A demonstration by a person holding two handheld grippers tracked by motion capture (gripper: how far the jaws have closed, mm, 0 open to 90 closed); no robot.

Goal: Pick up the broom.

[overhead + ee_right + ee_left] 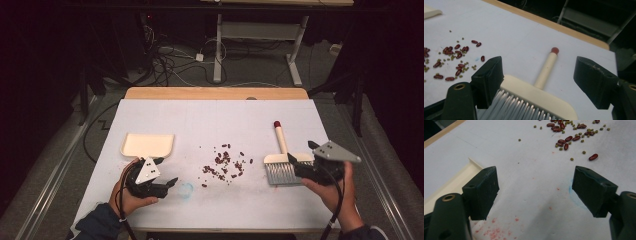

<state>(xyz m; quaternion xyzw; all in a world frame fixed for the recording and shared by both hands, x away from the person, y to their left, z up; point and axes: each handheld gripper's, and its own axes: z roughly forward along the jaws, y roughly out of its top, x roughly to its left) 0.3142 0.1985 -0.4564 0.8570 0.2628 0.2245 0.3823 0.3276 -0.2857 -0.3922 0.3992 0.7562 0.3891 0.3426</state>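
Tabletop brush [534,100] bristles run off-frame between right tool [541,82].

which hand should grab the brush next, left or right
Right, probably. The right tool stands open around the brush head, one jaw at its edge. The left tool stands open over bare table beside the dustpan, across the scattered beans.

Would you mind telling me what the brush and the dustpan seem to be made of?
Brush: head and handle look like smooth matte cream plastic, judging by the rounded moulded edges; red tip possibly rubber; grey bristles look synthetic, stiff and even. Dustpan: likely the same cream plastic, with a thin raised rim.
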